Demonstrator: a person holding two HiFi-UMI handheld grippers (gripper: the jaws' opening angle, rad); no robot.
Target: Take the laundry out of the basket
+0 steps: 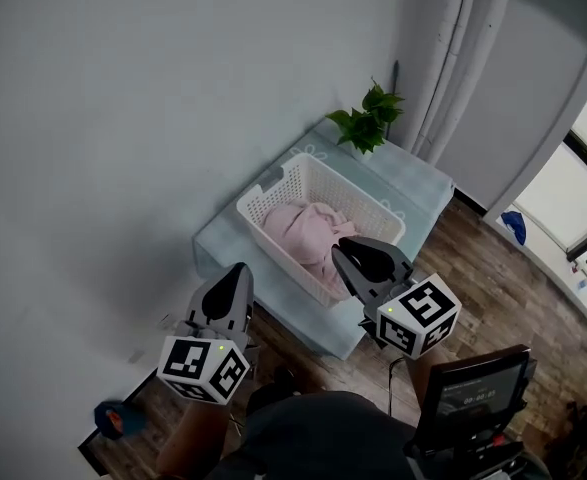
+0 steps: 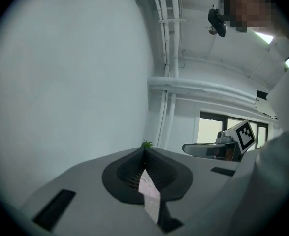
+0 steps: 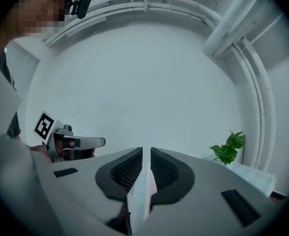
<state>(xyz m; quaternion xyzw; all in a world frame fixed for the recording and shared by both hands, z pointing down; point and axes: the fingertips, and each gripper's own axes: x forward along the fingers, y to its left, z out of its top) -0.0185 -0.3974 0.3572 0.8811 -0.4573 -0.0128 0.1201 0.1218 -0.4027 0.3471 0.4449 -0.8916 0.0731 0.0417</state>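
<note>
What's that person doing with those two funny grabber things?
A person holds a tool in each hand, just in front of a white basket with pink laundry in it. The basket sits on a low table beside a green plant. The left tool and the right tool are both closed and empty. Nothing has been picked up yet.

1. Bright, even, soft daylight; brightest to the right of the right gripper (image 1: 345,253), at the window (image 1: 578,203), slightly blown out.
2. Faint, diffuse shadows only.
3. Heavy fisheye bending and black rounded corners in both gripper views.
4. Close to each lens, slightly soft; farther off, reasonably sharp.
</note>
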